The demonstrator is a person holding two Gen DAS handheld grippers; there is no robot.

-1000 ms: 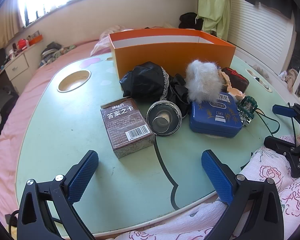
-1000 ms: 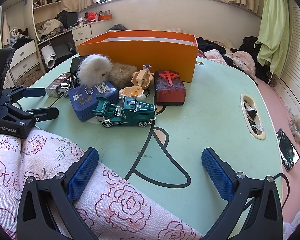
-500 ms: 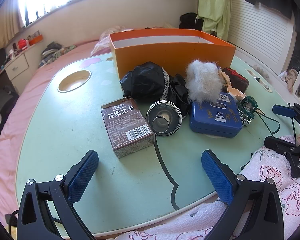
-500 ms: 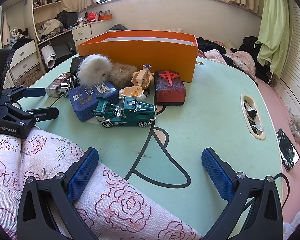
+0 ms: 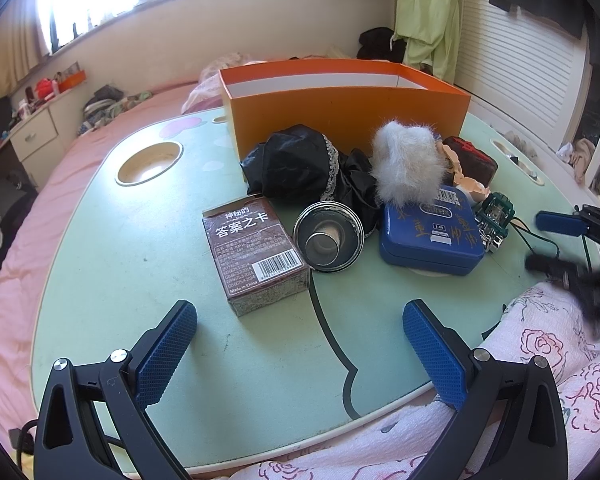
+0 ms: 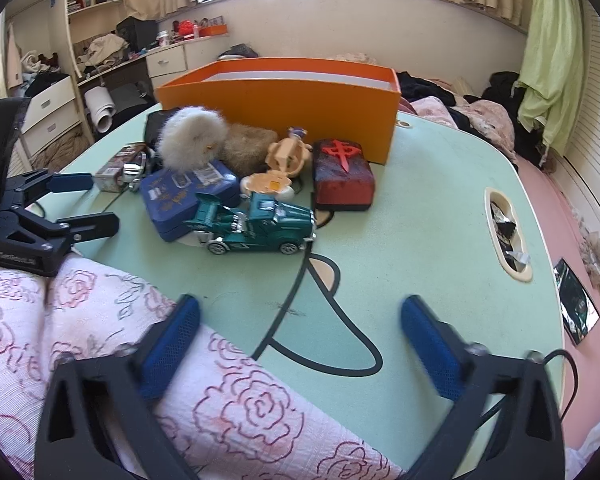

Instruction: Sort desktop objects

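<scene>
An orange box [image 5: 348,108] stands at the back of the green table [image 5: 140,264]. In front of it lie a brown card box [image 5: 254,248], a steel cup [image 5: 327,236] on its side, black cloth [image 5: 300,164], a white fluffy ball [image 5: 406,164] and a blue tin [image 5: 430,232]. The right wrist view shows a green toy truck [image 6: 260,224], a red-and-black block [image 6: 342,174] and a beige toy [image 6: 286,156]. My left gripper [image 5: 300,344] is open and empty near the table's front edge. My right gripper [image 6: 300,340] is open and empty, over the front edge.
A rose-patterned cloth [image 6: 100,340] covers the near side by the table edge. The table has a round cup recess [image 5: 150,162] at the left and a slot [image 6: 506,232] with small items at the right. A bed and drawers surround the table.
My right gripper has started to move and shows motion blur. The left gripper and the objects have not moved.
</scene>
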